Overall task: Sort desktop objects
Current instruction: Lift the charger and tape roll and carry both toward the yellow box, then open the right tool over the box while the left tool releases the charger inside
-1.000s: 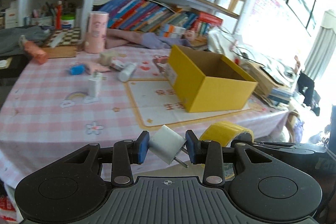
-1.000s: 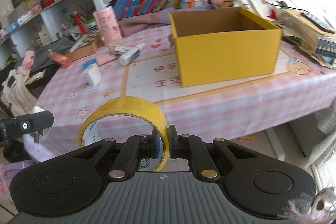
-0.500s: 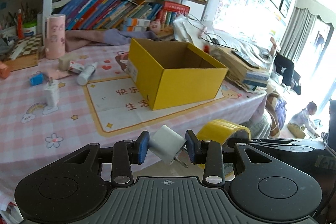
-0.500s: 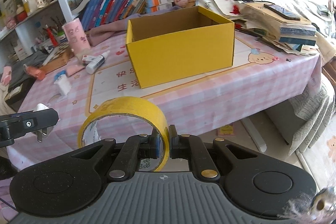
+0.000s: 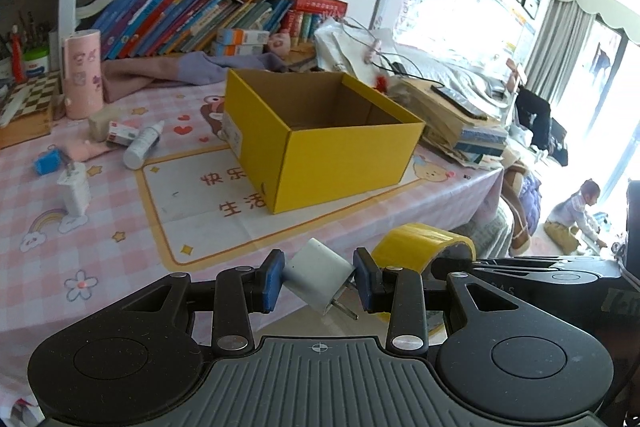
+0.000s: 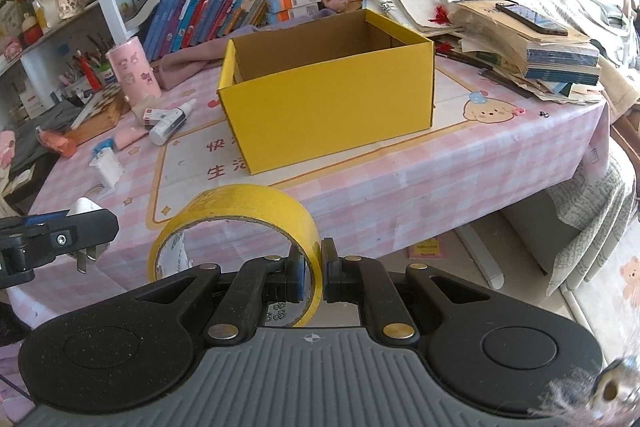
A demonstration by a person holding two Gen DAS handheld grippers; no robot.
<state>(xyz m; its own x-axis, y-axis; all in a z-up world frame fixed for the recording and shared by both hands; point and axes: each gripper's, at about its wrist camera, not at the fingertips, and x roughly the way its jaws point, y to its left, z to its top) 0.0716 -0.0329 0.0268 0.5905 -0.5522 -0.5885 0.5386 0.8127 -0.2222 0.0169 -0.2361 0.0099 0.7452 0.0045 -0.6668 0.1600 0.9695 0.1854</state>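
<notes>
Slippage is the risk: the left gripper [image 5: 319, 281] clamps one white charger [image 5: 316, 277] cornerwise (prongs down), the right gripper [image 6: 309, 277] pinches one yellow tape roll [image 6: 236, 225] by its thin wall, both off the tabletop's [image 5: 100, 239] near edge. One empty yellow box [image 5: 320, 135] waits mid-tabletop; a second charger [image 5: 75, 191] and one bottle [image 5: 142, 145] lie toward its left edge.

A plain yellow box [image 6: 328, 107] with a brown inside stands on a pink-and-white checked tablecloth [image 6: 460, 163]. Left of the box lie a white bottle [image 5: 141, 146] and a blue block [image 5: 47, 161]. The tape roll [image 6: 244, 211] is yellow.
</notes>
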